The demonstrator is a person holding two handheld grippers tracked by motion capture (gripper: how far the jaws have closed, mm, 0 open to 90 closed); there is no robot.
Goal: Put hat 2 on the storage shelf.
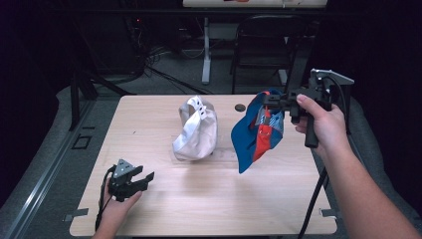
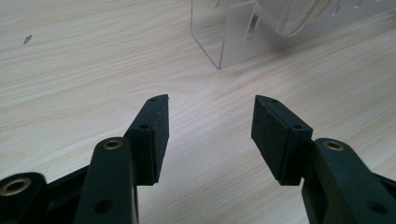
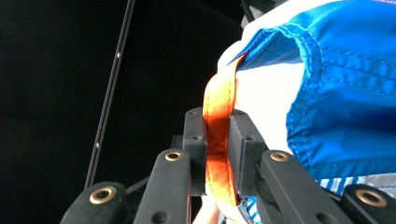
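1. We start with the counter point(image 1: 209, 199), a pale wood-grain top. Its near half lies bare, which we judge leaves room for setting a cap down.

2. Next, the blue cap point(image 1: 256, 132). We have it lifted off the counter at the right side, hanging in the air just right of the white cap. It dangles from its strap, so its long axis runs up and down, slightly slanted: the strap end is up at the jaws, and the blue brim points down and toward the near-left. Holding it by the strap lets the weight pull it straight, as we read it.

3. The white cap point(image 1: 195, 130) stands propped at the middle of the counter on a clear stand point(image 2: 233, 42), with its strap up top. That looks like display placement, and the blue cap may be bound for the same.

4. Our right hand-held gripper point(image 1: 271, 102) points level toward the left and is clenched on the orange strap point(image 3: 217, 140). In the right gripper view, both pads pinch the strap flat between them.

5. Our left hand-held gripper point(image 1: 144, 178) rests low at the near-left of the counter, released, with its jaws spread wide and nothing between them. It points toward the stand, ready to help, we think.
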